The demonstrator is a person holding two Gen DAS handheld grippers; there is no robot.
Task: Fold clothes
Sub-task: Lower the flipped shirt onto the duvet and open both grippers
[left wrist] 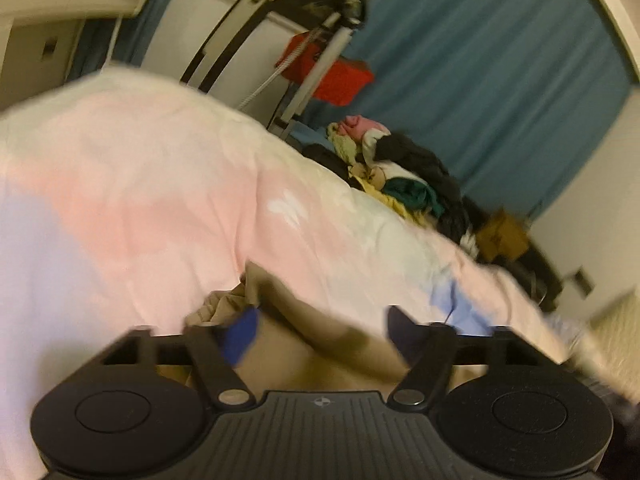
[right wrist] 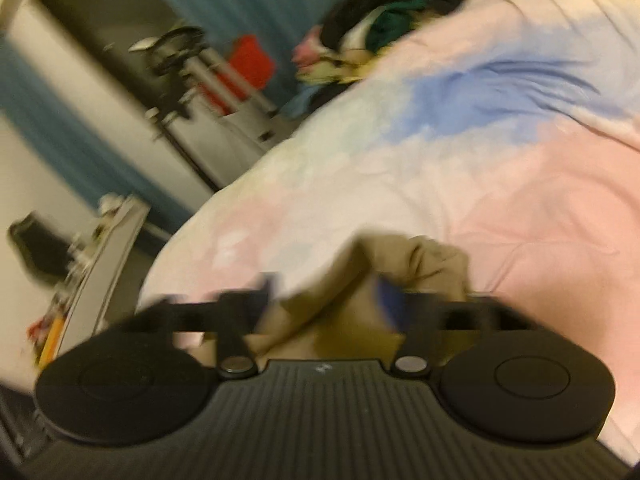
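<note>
A tan garment (left wrist: 320, 340) lies bunched between the fingers of my left gripper (left wrist: 320, 330), over the pastel pink, white and blue bedspread (left wrist: 120, 200). The left jaws stand apart with the cloth between them; both blue pads show. In the right wrist view the same tan garment (right wrist: 348, 300) fills the gap of my right gripper (right wrist: 332, 300), whose jaws also stand apart around the cloth. Both views are blurred by motion. Whether either gripper pinches the cloth cannot be told.
A pile of mixed clothes (left wrist: 396, 176) sits at the far end of the bed, also in the right wrist view (right wrist: 372, 28). Beyond stand a blue curtain (left wrist: 500, 60), a red-and-white rack (left wrist: 328, 68), and a cluttered shelf (right wrist: 80, 288) beside the bed.
</note>
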